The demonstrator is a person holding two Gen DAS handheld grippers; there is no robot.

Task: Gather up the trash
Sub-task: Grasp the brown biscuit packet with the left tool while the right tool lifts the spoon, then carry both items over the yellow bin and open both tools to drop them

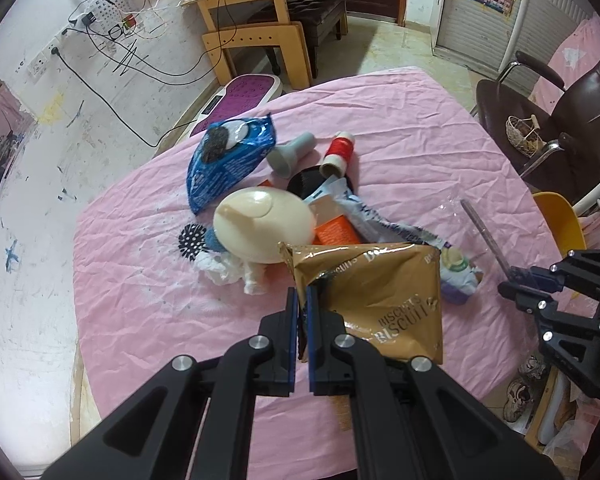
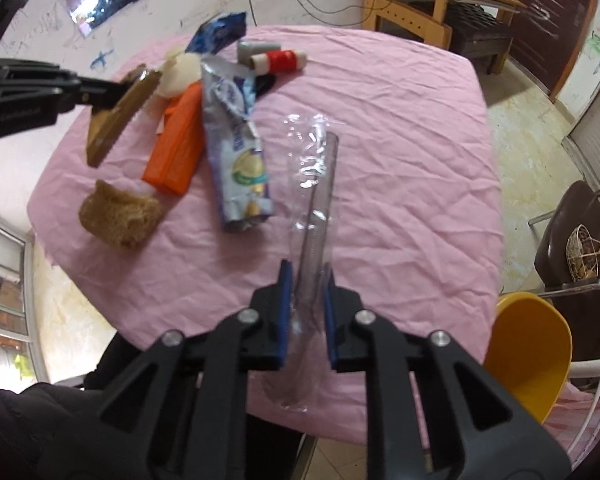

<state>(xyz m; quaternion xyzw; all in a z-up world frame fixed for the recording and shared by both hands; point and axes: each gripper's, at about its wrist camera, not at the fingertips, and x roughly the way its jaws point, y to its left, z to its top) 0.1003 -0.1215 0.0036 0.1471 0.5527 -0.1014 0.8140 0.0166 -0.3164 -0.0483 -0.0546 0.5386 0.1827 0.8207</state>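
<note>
My left gripper [image 1: 302, 296] is shut on the corner of a gold biscuit wrapper [image 1: 380, 292] and holds it above the pink-covered table [image 1: 148, 280]; the wrapper also shows in the right wrist view [image 2: 116, 116]. My right gripper [image 2: 306, 280] is closed on a clear plastic wrapper [image 2: 314, 184] that lies along the table toward the middle. A white-and-purple snack wrapper [image 2: 238, 148], an orange box [image 2: 178, 144], a blue snack bag [image 1: 224, 160] and crumpled white tissue [image 1: 236, 272] lie on the table.
A cream oval lid [image 1: 264, 224], a grey cap [image 1: 290, 154], a red thread spool [image 1: 338, 152], a black item [image 1: 306, 184] and a brown sponge [image 2: 118, 216] also lie there. A yellow chair [image 2: 528, 360] and a dark armchair [image 1: 560, 120] stand at the right.
</note>
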